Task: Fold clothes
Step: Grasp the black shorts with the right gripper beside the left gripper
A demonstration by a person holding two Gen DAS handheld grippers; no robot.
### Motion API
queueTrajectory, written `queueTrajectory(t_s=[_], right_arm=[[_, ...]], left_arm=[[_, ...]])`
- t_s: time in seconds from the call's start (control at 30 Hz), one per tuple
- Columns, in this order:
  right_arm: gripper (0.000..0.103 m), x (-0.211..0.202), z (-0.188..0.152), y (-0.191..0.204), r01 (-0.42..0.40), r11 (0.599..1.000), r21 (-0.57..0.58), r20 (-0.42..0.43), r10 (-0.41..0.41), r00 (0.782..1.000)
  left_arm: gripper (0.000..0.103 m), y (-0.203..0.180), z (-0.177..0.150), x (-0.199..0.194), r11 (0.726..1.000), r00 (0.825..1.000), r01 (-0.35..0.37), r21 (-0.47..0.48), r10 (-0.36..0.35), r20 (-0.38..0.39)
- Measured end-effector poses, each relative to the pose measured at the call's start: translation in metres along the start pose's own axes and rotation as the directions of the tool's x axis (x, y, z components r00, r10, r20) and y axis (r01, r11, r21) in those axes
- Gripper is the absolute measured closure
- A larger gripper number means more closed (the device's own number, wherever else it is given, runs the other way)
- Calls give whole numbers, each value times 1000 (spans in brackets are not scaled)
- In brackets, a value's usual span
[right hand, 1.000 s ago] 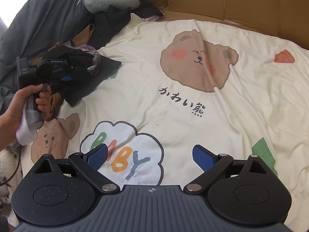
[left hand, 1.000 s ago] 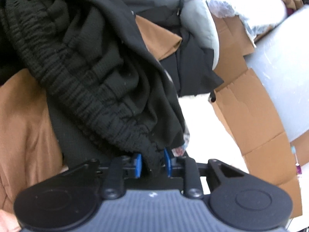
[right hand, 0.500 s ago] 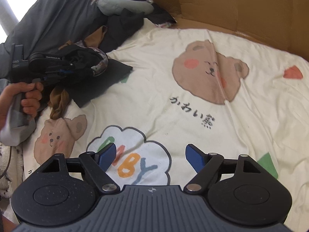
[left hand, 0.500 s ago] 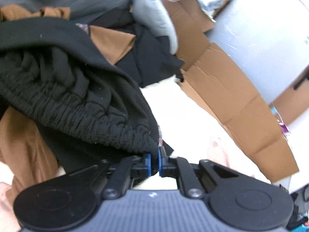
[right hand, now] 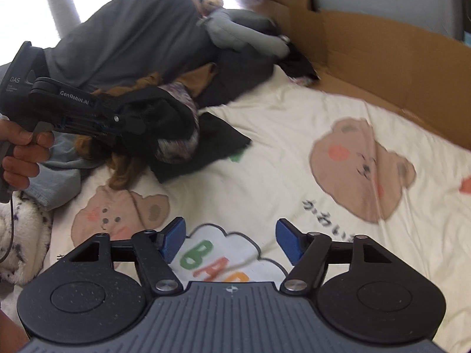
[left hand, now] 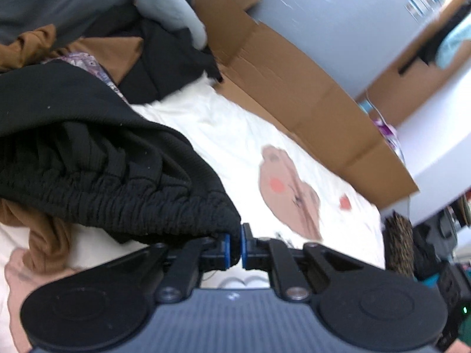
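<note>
Black knit fills our left hand-held gripper, whose blue pads pinch the gathered elastic waistband of a black garment lifted off the clothes pile. Our right hand-held gripper hangs wide open, holding nothing, over the printed bedsheet. Soft and limp, the garment will sag; we judge the waistband's far end the best second hold.

The left wrist view is looking close along its fingers, facing the cardboard wall at 2 o'clock; the right wrist view is looking down, sharing the bear sheet.
</note>
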State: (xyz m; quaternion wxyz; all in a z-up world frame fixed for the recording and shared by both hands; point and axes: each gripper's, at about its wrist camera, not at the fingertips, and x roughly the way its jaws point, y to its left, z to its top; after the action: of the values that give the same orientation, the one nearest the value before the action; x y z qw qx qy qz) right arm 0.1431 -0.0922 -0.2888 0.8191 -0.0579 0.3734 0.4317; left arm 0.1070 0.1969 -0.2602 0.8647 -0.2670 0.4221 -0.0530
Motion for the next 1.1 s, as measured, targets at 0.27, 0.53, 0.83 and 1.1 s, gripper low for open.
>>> queueTrajectory(t_s=[0.27, 0.53, 0.83, 1.1], right_arm=[[35, -2, 5, 26, -43, 993, -112, 36, 47, 998], [35, -2, 5, 47, -69, 978, -198, 56, 81, 995], [37, -4, 4, 54, -65, 962, -263, 83, 89, 993], [77, 2, -1, 54, -62, 961, -271, 70, 84, 994]], left_arm=[[96, -20, -11, 2, 996, 993, 76, 35, -72, -95], [96, -42, -15, 6, 981, 966, 182, 62, -166, -199], [96, -66, -21, 22, 957, 920, 282, 66, -250, -300], [96, -73, -21, 30, 946, 902, 321, 46, -290, -319]])
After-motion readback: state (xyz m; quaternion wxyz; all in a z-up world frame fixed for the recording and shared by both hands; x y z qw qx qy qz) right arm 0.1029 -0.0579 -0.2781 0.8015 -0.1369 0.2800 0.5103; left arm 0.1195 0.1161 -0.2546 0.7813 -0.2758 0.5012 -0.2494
